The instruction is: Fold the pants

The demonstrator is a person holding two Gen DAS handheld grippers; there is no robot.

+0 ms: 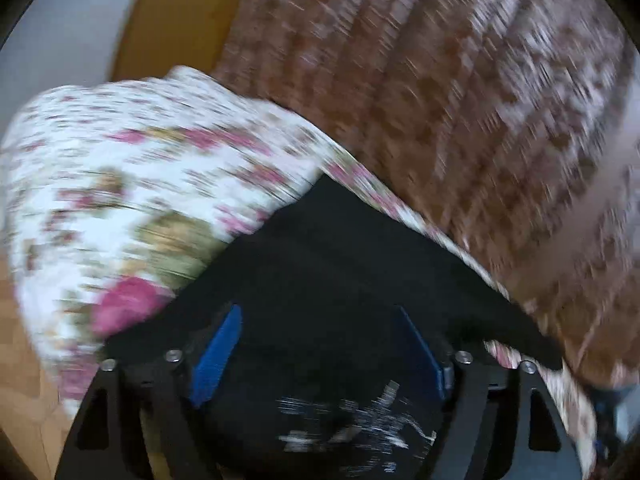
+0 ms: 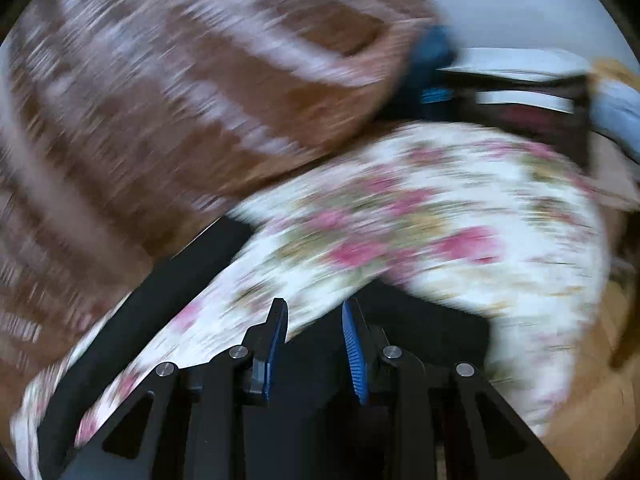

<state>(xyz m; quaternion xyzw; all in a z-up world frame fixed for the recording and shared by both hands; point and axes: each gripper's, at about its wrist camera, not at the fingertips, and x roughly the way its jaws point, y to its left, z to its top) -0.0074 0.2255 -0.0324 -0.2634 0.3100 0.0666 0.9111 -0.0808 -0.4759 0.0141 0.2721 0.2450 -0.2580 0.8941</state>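
1. The black pants lay on a white floral sheet, filling the lower middle of the left wrist view; a pale, smeared print marked the cloth near the bottom edge.
2. In the right wrist view the same dark cloth showed just beyond the fingertips, and a narrow black strip of it ran off to the lower left across the sheet.
3. The left gripper stood wide apart above the pants, its blue pads clear of the cloth, nothing pinched between them.
4. The right gripper was parted narrowly, with a gap between the blue pads and no cloth held there.
5. Behind the sheet lay a brown patterned blanket.
6. Both views were heavily blurred.
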